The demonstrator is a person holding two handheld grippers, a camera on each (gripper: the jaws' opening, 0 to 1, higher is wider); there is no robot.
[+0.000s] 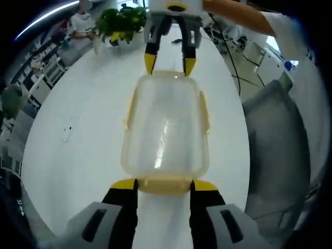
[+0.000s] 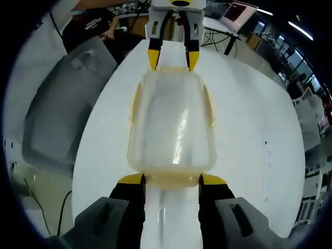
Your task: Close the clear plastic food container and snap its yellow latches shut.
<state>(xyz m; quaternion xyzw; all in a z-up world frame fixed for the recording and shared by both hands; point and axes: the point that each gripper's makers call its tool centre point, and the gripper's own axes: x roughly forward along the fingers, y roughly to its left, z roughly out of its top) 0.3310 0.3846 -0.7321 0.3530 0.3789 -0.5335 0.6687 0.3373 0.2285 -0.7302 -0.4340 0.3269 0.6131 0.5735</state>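
In the left gripper view the clear plastic food container [image 1: 166, 127], lid on, lies at frame centre on the white table [image 1: 78, 129], with the left gripper [image 1: 164, 185] at bottom centre, its yellow-tipped jaws set wide to either side of the near end latch [image 1: 164, 184] (whether they touch it I cannot tell). At the top of that frame the right gripper [image 1: 169, 65] faces it across the container, jaws likewise spread at the far end, with a potted plant [image 1: 122, 22] at upper left. The right gripper view shows the mirror arrangement: the container [image 2: 171, 127] centred, the right gripper [image 2: 171, 180] spread around its near latch [image 2: 171, 180], the left gripper [image 2: 173, 58] at top centre, and a grey chair [image 2: 62, 114] at the left edge.

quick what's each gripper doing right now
Left gripper: open, jaws astride the container's end latch.
Right gripper: open, astride the opposite end latch.
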